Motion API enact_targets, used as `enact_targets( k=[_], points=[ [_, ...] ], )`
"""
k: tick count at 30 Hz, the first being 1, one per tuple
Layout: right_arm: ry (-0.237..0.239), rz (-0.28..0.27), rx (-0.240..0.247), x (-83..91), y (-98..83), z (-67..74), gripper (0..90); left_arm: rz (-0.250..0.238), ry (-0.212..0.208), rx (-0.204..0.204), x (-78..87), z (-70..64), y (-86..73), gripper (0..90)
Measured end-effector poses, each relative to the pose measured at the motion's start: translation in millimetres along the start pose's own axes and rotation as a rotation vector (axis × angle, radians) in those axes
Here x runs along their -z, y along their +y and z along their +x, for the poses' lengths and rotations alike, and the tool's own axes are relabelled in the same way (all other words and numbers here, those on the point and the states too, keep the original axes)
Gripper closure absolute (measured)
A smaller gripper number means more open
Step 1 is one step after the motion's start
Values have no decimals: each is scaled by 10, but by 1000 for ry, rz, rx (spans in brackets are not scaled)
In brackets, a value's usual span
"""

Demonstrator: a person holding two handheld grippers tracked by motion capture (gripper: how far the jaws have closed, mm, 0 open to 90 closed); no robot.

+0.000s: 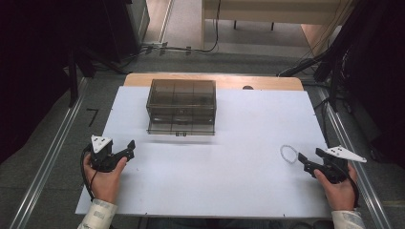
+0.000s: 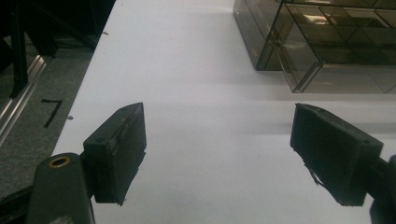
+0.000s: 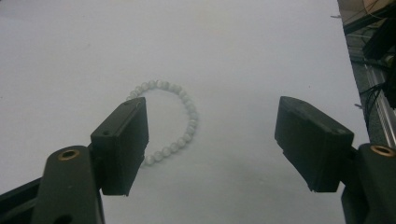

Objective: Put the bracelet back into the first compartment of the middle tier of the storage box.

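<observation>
Smoky box (image 1: 181, 106) compartments look empty, lid shut

Dim overall, with a cool bluish cast. Brightest on the white table (image 1: 229, 167), evenly lit from above, no hard glare. Deep black in the far left and right corners of the high view, detail lost there. Soft, faint shadow under the smoky clear box (image 1: 181, 106) on its near side. Slightly soft and grainy throughout. In both gripper views, near black fingers (image 2: 119, 149) underexposed, edges a little blurred; the bead bracelet (image 3: 180, 121) pale and low in contrast against the table.
</observation>
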State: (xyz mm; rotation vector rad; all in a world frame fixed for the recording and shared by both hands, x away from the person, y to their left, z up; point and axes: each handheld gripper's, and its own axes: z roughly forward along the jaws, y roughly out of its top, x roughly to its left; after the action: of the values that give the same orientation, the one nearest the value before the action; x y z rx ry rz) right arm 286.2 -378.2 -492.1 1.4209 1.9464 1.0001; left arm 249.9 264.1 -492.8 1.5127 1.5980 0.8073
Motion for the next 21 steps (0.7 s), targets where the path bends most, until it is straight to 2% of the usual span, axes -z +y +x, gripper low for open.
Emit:
enact_targets(
  k=[21],
  points=[
    [16, 25, 35, -59, 8, 76, 245, 0, -1, -8, 0, -6, -9, 188]
  ],
)
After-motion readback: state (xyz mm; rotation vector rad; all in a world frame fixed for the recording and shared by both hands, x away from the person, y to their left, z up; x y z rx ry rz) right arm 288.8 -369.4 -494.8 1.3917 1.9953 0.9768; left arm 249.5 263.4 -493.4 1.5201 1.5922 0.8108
